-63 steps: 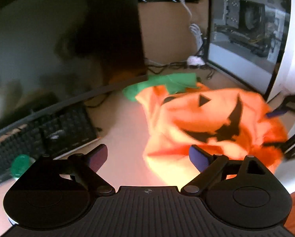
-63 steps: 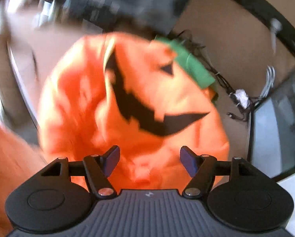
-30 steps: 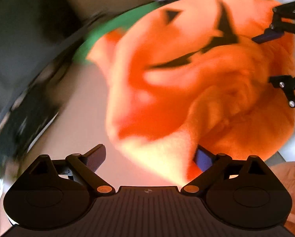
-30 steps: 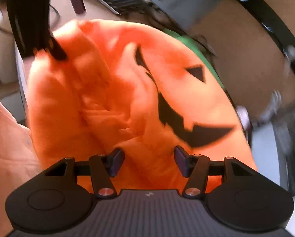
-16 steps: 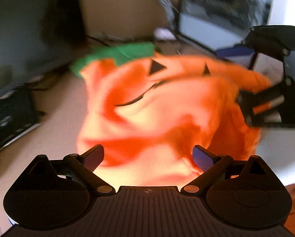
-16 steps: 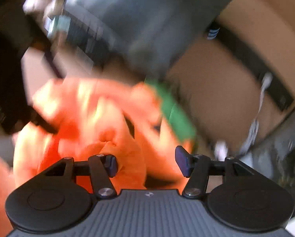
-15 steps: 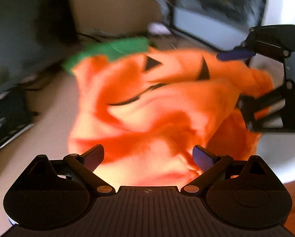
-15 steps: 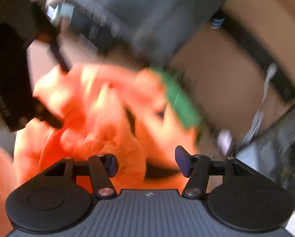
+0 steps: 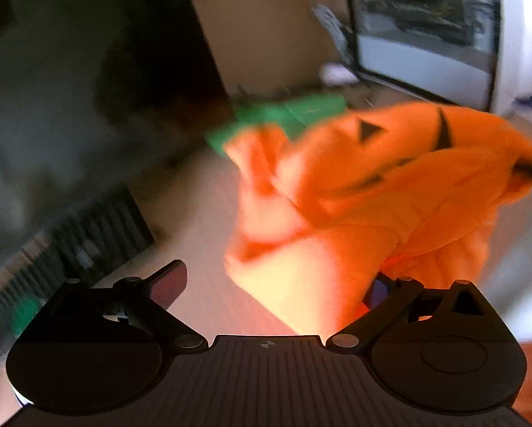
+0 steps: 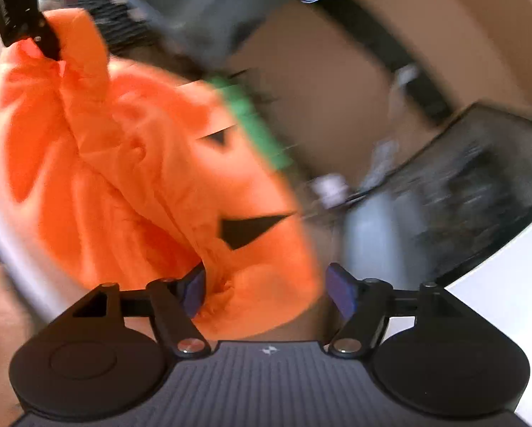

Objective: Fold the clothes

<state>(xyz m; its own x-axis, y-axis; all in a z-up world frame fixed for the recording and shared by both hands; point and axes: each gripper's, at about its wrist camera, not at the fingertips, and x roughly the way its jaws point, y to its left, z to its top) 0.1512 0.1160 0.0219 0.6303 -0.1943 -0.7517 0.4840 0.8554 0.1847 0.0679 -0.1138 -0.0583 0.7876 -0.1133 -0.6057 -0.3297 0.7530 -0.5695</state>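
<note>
Garment: orange fleece pumpkin-face costume with black felt features and a green collar [image 9: 390, 192], bunched on the pale desk [image 9: 201, 220].
Left gripper [image 9: 276, 284]: jaws wide apart, a fold of the garment between them against the right pad; grip cannot be told.
Right gripper [image 10: 269, 288]: jaws just been opening, apart, garment hem between them, unpressed.
Keyboard: black keyboard [image 9: 88, 235], left of the garment.

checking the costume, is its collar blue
No, the collar at the top of the orange costume is green.
</note>
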